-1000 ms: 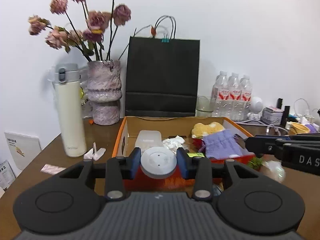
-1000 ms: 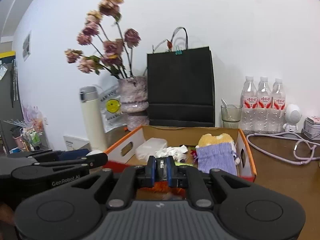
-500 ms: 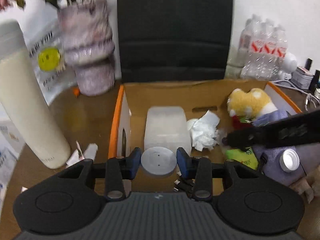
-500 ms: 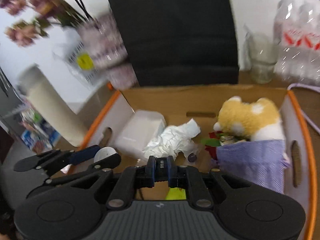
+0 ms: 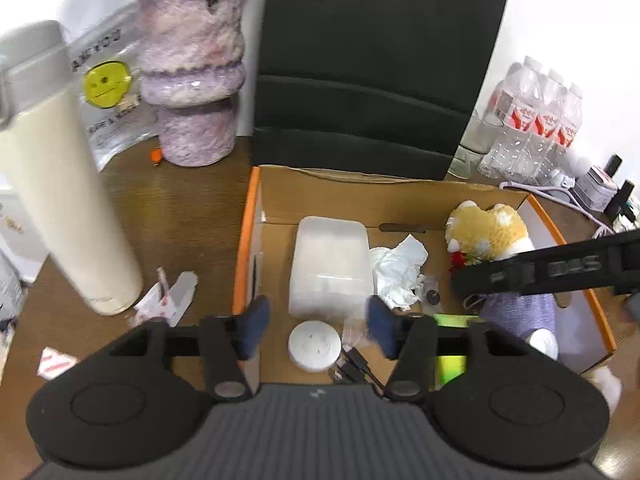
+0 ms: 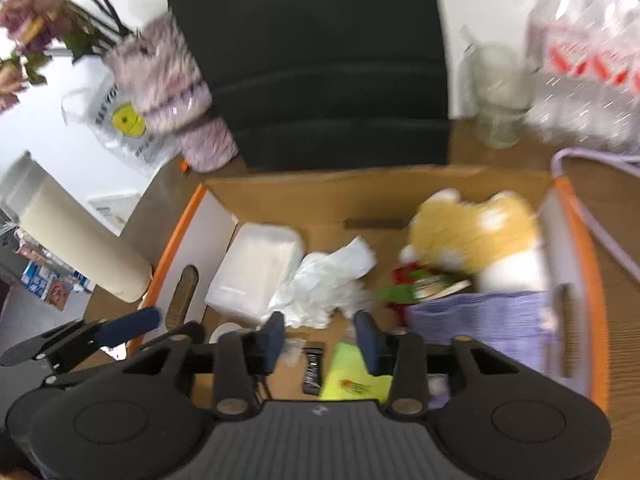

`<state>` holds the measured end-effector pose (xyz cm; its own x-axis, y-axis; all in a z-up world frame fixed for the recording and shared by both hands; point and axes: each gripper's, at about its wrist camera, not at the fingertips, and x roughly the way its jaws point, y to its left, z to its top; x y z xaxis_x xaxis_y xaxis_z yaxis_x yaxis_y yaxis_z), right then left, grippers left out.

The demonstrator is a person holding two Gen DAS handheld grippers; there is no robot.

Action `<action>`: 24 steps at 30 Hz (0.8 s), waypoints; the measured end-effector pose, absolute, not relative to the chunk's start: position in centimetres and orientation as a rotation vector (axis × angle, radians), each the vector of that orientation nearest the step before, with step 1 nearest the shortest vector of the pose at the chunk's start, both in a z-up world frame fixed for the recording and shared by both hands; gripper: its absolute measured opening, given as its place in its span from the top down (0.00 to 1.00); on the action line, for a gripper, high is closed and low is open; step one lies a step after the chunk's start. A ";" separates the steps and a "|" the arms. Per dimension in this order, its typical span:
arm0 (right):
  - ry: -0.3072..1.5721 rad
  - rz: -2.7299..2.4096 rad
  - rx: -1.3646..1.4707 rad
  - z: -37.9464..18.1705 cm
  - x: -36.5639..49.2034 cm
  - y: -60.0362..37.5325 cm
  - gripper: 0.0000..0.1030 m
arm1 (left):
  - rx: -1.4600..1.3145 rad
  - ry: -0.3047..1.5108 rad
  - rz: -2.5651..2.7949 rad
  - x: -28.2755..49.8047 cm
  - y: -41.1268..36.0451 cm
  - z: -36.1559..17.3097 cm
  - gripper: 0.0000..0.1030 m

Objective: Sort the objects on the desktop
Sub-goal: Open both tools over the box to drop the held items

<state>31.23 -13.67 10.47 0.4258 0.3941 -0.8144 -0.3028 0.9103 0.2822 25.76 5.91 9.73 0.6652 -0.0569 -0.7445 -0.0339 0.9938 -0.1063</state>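
Note:
An orange-edged cardboard box (image 5: pixel 245 240) holds a clear plastic container (image 5: pixel 330 264), crumpled tissue (image 5: pixel 398 270), a yellow plush toy (image 5: pixel 486 230), a purple knit pouch (image 5: pixel 520 314) and a green packet (image 5: pixel 452 360). A white round disc (image 5: pixel 315 346) lies on the box floor below my left gripper (image 5: pixel 316 320), which is open and empty above it. My right gripper (image 6: pixel 320 344) is open and empty over the box, above a small black item (image 6: pixel 313 368) and the green packet (image 6: pixel 356 380). The box also shows in the right wrist view (image 6: pixel 582 240).
A cream thermos (image 5: pixel 60 184) and paper scraps (image 5: pixel 168 300) are left of the box. A purple vase (image 5: pixel 194 76), a black paper bag (image 5: pixel 372 68), water bottles (image 5: pixel 536 120) and a glass (image 6: pixel 500 96) stand behind. A purple cable (image 6: pixel 592 200) lies at right.
My left gripper opened and let go of the white disc, which now lies in the box. My right gripper opened too and released its small black item. Both moved over the box.

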 end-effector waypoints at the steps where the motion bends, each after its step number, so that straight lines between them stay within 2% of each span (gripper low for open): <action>1: 1.034 0.418 0.086 11.3 30.9 -14.3 0.50 | -0.124 0.850 -0.006 25.5 5.8 10.2 0.11; 2: 1.030 0.402 0.072 11.9 30.6 -14.9 0.48 | -0.127 0.855 -0.004 25.2 5.7 10.7 0.03; 3: 1.029 0.386 0.057 12.4 30.3 -15.3 0.44 | -0.121 0.855 -0.005 24.8 5.4 11.1 0.00; 11: 1.045 0.286 0.009 15.3 26.4 -20.6 0.33 | -0.043 0.914 0.025 21.9 2.6 13.8 0.00; 13: 1.028 0.280 0.006 15.8 25.3 -21.4 0.24 | -0.043 0.904 0.039 20.9 2.3 14.4 0.00; 15: 1.009 0.276 -0.002 16.3 24.2 -22.0 0.22 | -0.026 0.888 0.066 20.1 1.9 14.9 0.00; 19: 0.926 0.293 -0.028 17.6 21.6 -22.5 0.20 | -0.016 0.749 0.071 17.5 1.1 16.8 0.00; 24: 0.643 0.402 0.023 18.9 17.2 -23.6 0.14 | -0.017 0.514 0.064 13.8 0.4 18.3 0.00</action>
